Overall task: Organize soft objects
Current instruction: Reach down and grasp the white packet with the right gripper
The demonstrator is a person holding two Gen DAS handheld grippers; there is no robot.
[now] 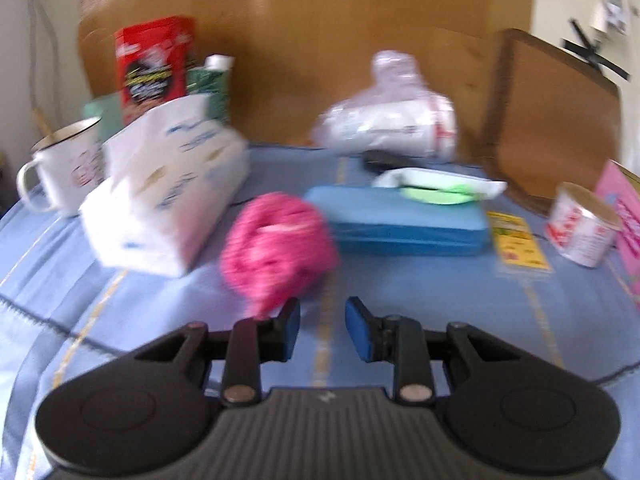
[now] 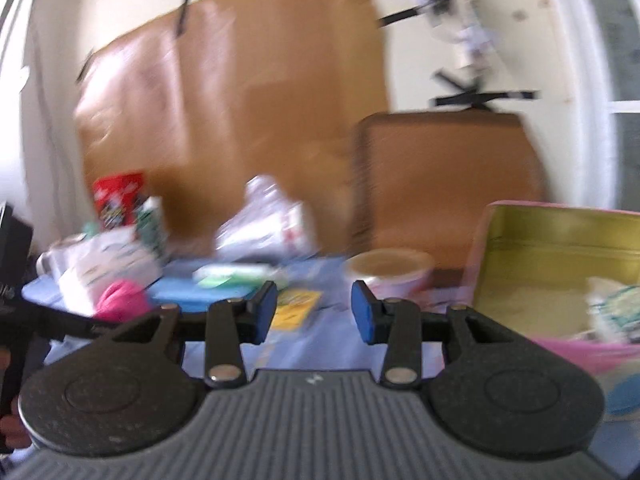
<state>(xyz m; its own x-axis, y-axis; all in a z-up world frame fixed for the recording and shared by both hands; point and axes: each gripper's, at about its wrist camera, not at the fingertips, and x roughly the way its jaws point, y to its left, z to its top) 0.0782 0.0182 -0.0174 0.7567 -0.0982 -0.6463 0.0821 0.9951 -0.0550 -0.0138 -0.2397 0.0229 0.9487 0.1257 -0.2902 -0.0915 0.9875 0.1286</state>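
From the left wrist view we see, at far left on the blue cloth (image 1: 400, 292), a white enamel mug (image 1: 60, 168), then a white tissue pack (image 1: 168, 196) with a red box (image 1: 154, 60) standing behind it. Just right of the pack lies the pink fluffy ball (image 1: 278, 240), resting on the cloth close ahead of our left gripper (image 1: 322, 330), whose blue-padded jaws are spread with nothing between them; the ball sits just past the left pad. Next comes a flat blue case (image 1: 404, 220) with a wipes packet (image 1: 436, 186) on top (a clear plastic bag (image 1: 388, 116) lies behind). Further right are a yellow card (image 1: 518, 240) and a small paper tub (image 1: 582, 224).

Our right gripper (image 2: 314, 312) also has its jaws apart, holding nothing. To its right stands an open pink box (image 2: 552, 240), with what seems to be a soft item inside, though blur hides detail.
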